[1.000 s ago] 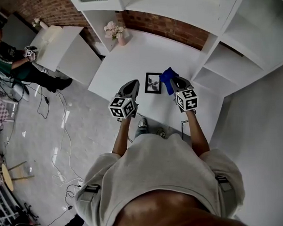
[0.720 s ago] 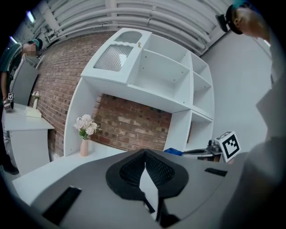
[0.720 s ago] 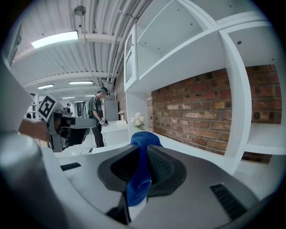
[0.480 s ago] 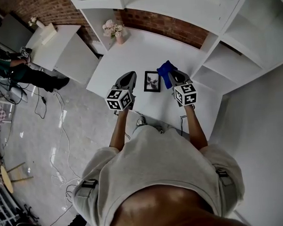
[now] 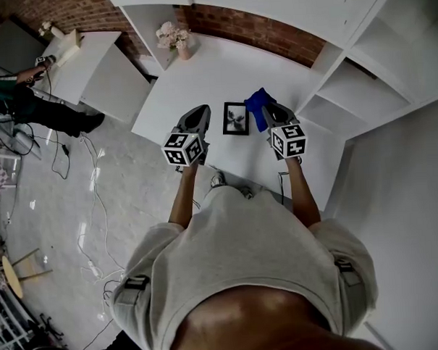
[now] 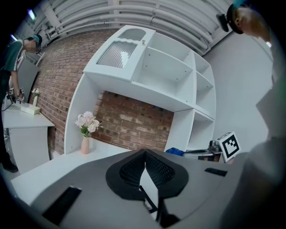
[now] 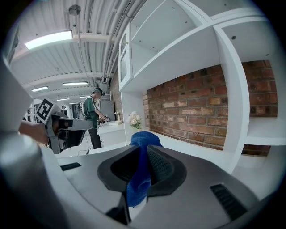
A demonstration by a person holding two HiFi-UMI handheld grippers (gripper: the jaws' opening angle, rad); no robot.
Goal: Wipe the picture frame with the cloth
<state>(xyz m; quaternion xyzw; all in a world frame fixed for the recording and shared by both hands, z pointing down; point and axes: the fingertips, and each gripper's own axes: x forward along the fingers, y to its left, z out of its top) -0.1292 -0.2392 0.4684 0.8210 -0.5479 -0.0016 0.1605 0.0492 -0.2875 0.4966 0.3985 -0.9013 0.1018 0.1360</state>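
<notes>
Picture frame (image 5: 235, 119) flat on the bench (image 5: 200, 73); right tool (image 5: 268, 113), clamped on the cloth (image 5: 257, 107), still hovers at its edge, left tool (image 5: 196, 116) pinched empty, so wiping hasn't started.

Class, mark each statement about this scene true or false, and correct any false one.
1. The right gripper is shut on the blue cloth. True.
2. The left gripper holds the picture frame. False: its jaws are together with nothing between them, and the frame is apart from it on the white table, between the two grippers.
3. The picture frame leans upright against the brick wall. False: it appears to lie flat on the table, well clear of the wall.
4. A vase of flowers stands at the table's far corner. True.
</notes>
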